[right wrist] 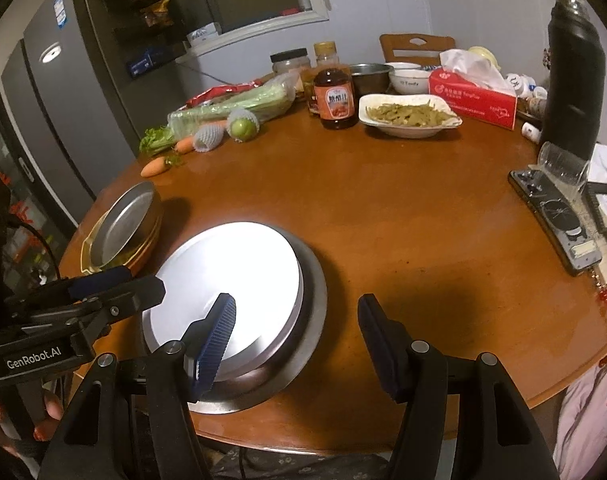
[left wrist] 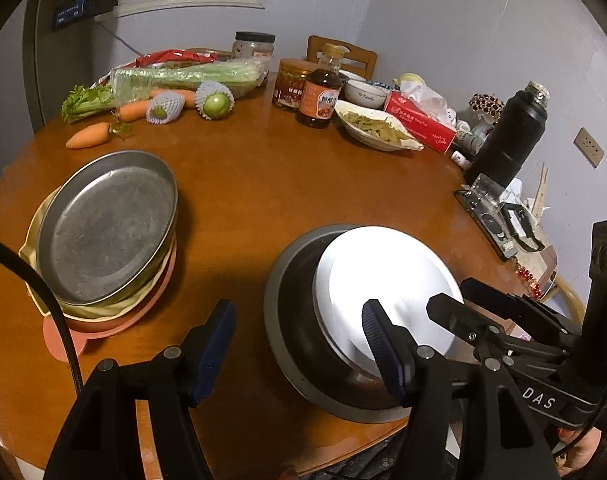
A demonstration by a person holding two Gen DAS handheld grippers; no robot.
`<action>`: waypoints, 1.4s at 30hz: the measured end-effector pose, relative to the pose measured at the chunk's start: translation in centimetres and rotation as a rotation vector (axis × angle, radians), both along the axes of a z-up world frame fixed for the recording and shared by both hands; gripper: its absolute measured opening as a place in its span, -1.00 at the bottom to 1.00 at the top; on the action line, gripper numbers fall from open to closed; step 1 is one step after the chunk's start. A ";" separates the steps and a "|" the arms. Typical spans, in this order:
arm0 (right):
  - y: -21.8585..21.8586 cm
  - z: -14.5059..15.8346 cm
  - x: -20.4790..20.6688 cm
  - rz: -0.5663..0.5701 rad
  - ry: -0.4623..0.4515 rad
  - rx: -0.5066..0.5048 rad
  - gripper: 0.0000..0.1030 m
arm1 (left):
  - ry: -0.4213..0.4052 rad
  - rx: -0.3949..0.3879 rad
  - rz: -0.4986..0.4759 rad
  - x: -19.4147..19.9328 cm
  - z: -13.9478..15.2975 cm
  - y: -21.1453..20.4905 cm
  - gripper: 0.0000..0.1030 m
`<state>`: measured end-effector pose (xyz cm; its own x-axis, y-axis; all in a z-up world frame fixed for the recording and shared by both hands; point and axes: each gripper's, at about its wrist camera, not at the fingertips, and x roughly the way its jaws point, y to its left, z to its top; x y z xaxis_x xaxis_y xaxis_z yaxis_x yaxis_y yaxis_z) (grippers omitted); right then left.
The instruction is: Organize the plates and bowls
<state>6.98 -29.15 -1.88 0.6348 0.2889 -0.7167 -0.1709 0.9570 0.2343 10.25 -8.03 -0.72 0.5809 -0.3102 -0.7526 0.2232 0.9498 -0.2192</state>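
A bright silver plate (left wrist: 383, 280) (right wrist: 231, 280) lies tilted on top of a wide grey metal bowl (left wrist: 291, 320) (right wrist: 315, 292) near the table's front edge. At the left stands a stack: a dull metal plate (left wrist: 107, 224) (right wrist: 119, 228) on a yellow dish (left wrist: 27, 248) on a pink dish (left wrist: 143, 312). My left gripper (left wrist: 299, 344) (right wrist: 141, 280) is open at the bowl's left side, its tips by the silver plate's rim. My right gripper (right wrist: 299, 334) (left wrist: 459, 300) is open at the bowl's right side. Neither gripper's pads press on anything.
At the back of the round wooden table (left wrist: 263, 168) are a dish of green food (left wrist: 375, 126), a sauce bottle (left wrist: 317, 92), a white bowl (left wrist: 365, 92), a red tissue box (left wrist: 419, 120) and a black flask (left wrist: 511, 136). Carrots and celery (left wrist: 175, 76) lie back left. A flat device (right wrist: 555, 216) lies at the right.
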 end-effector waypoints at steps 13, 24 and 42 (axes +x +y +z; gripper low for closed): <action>0.7 -1.4 0.7 0.016 0.030 0.006 0.27 | 0.026 0.015 -0.009 0.9 -1.3 -0.5 0.26; 0.4 -2.2 1.4 0.032 0.064 0.060 0.27 | 0.047 0.028 -0.026 1.8 -2.0 -1.3 0.27; 0.5 -3.3 1.5 0.062 0.089 0.091 0.22 | 0.082 0.022 -0.032 2.5 -3.3 -1.6 0.23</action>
<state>8.50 -28.67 -5.22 0.5488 0.3916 -0.7386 -0.2036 0.9195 0.3362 12.77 -9.64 -4.01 0.5067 -0.3104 -0.8043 0.2357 0.9473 -0.2171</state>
